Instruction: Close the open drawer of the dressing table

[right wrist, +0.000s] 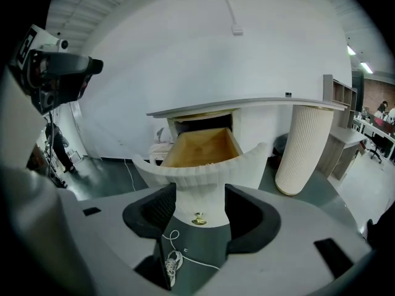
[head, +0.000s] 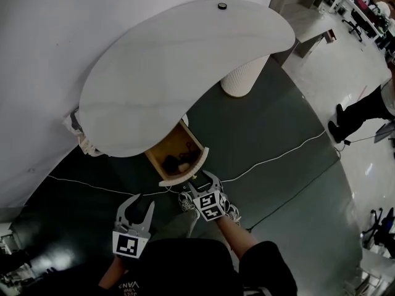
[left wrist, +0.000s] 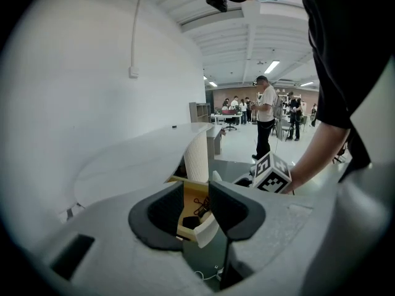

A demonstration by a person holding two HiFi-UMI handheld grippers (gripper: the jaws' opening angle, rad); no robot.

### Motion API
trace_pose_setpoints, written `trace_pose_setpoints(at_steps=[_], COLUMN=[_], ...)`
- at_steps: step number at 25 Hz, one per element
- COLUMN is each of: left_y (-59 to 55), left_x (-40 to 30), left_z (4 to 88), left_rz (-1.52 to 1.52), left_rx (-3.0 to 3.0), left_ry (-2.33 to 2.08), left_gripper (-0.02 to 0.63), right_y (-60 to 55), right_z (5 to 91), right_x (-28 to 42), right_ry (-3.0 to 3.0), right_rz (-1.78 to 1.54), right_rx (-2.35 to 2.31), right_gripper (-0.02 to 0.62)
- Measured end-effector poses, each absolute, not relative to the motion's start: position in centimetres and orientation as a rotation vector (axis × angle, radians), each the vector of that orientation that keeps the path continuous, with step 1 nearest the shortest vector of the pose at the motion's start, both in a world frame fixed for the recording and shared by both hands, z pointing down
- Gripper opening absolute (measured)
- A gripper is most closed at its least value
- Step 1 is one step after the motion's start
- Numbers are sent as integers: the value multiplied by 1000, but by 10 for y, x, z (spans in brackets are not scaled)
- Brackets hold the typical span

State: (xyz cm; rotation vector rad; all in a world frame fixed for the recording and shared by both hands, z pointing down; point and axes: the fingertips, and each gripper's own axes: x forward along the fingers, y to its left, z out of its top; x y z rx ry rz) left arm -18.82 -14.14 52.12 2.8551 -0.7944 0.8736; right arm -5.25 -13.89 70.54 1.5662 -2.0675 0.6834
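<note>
**Drawer (head: 179,156) open, both tongs empty**

It stands pulled out from under the dressing table top (head: 185,66), just ahead of the right gripper (head: 202,180). That gripper's jaws gape wide, framing the drawer's ribbed front and brass knob (right wrist: 198,219) without pinching either. The left gripper (head: 137,209) hangs to its left, nearer the person, jaws apart on nothing.

The tabletop (head: 185,66) hid the back of the drawer (head: 185,173). The dark things (head: 178,163) inside it were too small to tell. A person (head: 363,113) was cut off at the right edge.
</note>
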Motion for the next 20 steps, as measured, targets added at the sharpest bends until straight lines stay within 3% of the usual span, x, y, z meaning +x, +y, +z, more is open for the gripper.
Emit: trace_pose_setpoints(at_steps=[20], left_y=[-145], left_x=[-222], left_z=[548], left_rz=[966], left_rx=[2754], left_ry=[-836], left_gripper=[120], right_y=[-192], right_z=[708], right_x=[-65], right_ry=[-2165], right_rz=[582], right_rx=[1559], right_gripper=[249])
